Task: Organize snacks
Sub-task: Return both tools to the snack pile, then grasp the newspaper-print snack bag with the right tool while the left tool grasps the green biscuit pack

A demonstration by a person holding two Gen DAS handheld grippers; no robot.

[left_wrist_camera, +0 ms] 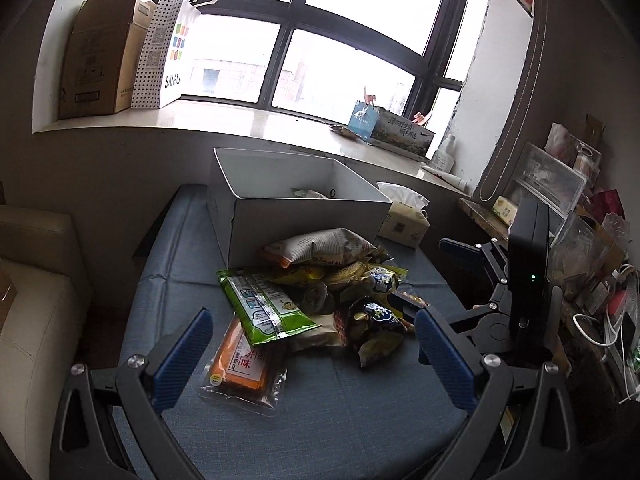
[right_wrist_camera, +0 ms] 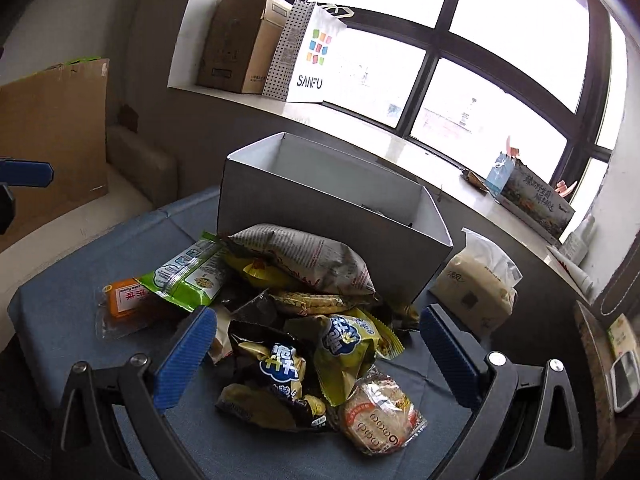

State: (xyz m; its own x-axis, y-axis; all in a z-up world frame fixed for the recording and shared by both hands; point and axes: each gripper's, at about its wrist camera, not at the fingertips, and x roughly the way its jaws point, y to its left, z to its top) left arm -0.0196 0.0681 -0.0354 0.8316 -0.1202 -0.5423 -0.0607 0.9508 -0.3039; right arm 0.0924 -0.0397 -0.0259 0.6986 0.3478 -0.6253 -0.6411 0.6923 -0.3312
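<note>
A pile of snack packets lies on the blue-clothed table in front of an open white box. In it are an orange packet, a green packet and a newsprint-patterned bag. My left gripper is open and empty, hovering just before the orange packet. My right gripper is open and empty above dark and yellow packets and a round-cracker packet. The box and the newsprint bag also show in the right wrist view. The box holds a small item or two.
A tissue pack sits right of the box. A windowsill behind carries a cardboard box, a paper bag and a printed box. A cluttered shelf stands at right, a beige seat at left.
</note>
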